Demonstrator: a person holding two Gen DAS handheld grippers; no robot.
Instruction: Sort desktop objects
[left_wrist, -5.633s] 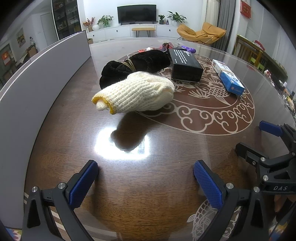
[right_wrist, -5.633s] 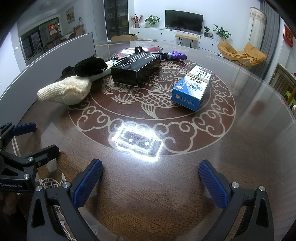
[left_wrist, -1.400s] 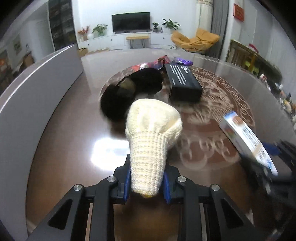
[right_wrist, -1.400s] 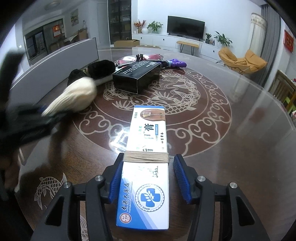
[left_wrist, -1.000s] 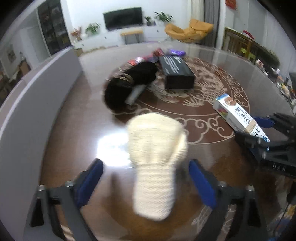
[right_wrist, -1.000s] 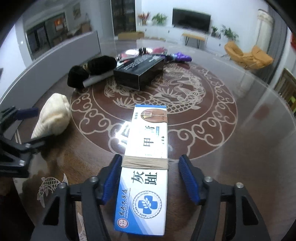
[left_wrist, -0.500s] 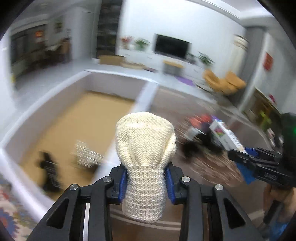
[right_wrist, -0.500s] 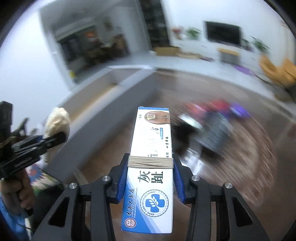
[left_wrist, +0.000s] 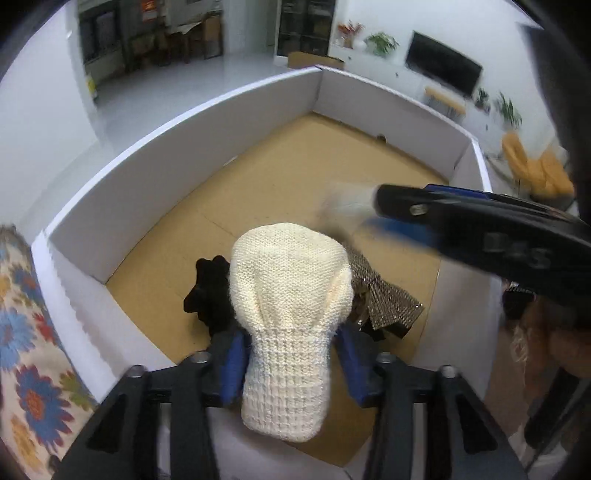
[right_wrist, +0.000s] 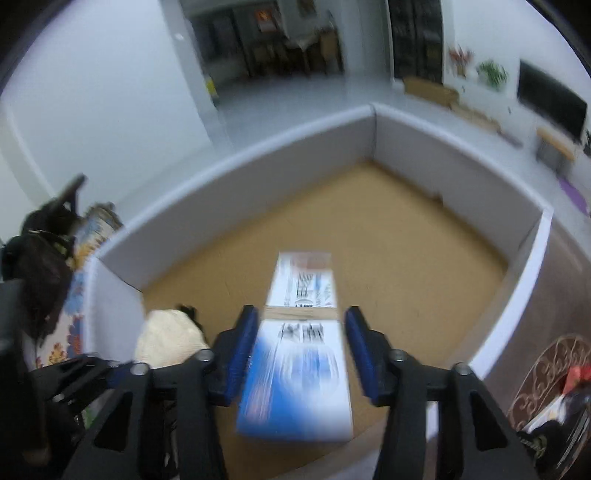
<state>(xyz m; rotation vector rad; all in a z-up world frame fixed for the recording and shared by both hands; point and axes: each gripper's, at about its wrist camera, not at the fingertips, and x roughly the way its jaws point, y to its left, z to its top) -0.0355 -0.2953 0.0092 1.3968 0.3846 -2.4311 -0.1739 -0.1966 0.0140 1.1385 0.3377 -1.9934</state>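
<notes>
opening left gripper (left_wrist: 290, 363), knit mitten (left_wrist: 290, 295) between pads; right gripper (right_wrist: 301, 349) likewise, blue box (right_wrist: 301, 354)

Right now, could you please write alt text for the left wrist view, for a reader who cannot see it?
A cream knitted sock sits between the opening left tongs, over a white-walled box with a brown floor. Beneath it lie a black item and a glittery fabric; the right tongs reach in, blurred.

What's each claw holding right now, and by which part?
Left claw: glove, at the cuff, jaws opening. Right claw: box, by its long sides, jaws opening.
</notes>
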